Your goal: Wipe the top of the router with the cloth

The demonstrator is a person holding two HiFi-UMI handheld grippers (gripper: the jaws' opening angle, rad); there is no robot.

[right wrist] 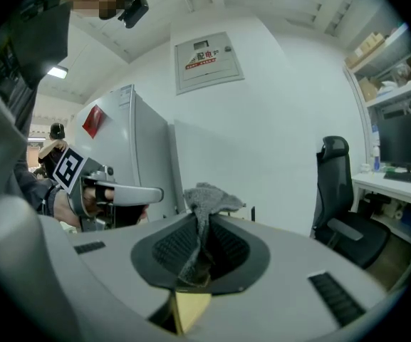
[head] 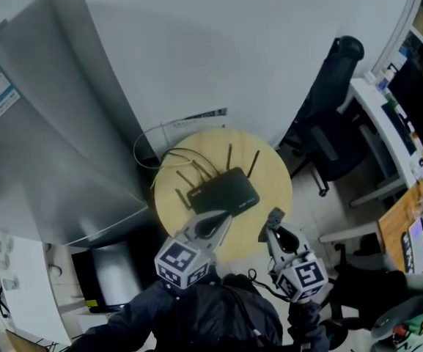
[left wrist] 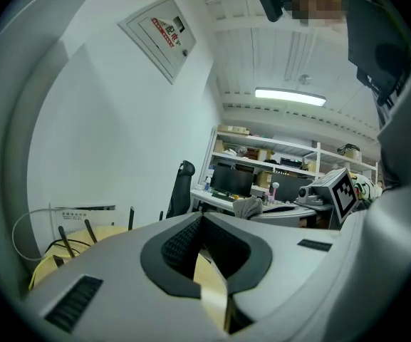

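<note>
A black router [head: 223, 193] with several thin antennas lies on a round wooden table [head: 273, 178]. My left gripper [head: 221, 219] hovers over the router's near edge, jaws shut with nothing between them [left wrist: 201, 214]. In the left gripper view only the antennas [left wrist: 130, 218] show; the router's body is hidden behind the jaws. My right gripper [head: 273, 219] is held above the table's near right rim, to the right of the router. It is shut on a grey cloth [right wrist: 206, 199], which sticks up out of the jaws [head: 276, 215]. The cloth [left wrist: 248, 206] also shows beyond the left jaws.
Cables [head: 168, 161] curl over the table's back left. A tall white cabinet [head: 50, 123] stands at the left. A black office chair [head: 336, 116] is at the right, with a white desk [head: 387, 130] carrying monitors beyond it. A white wall lies behind the table.
</note>
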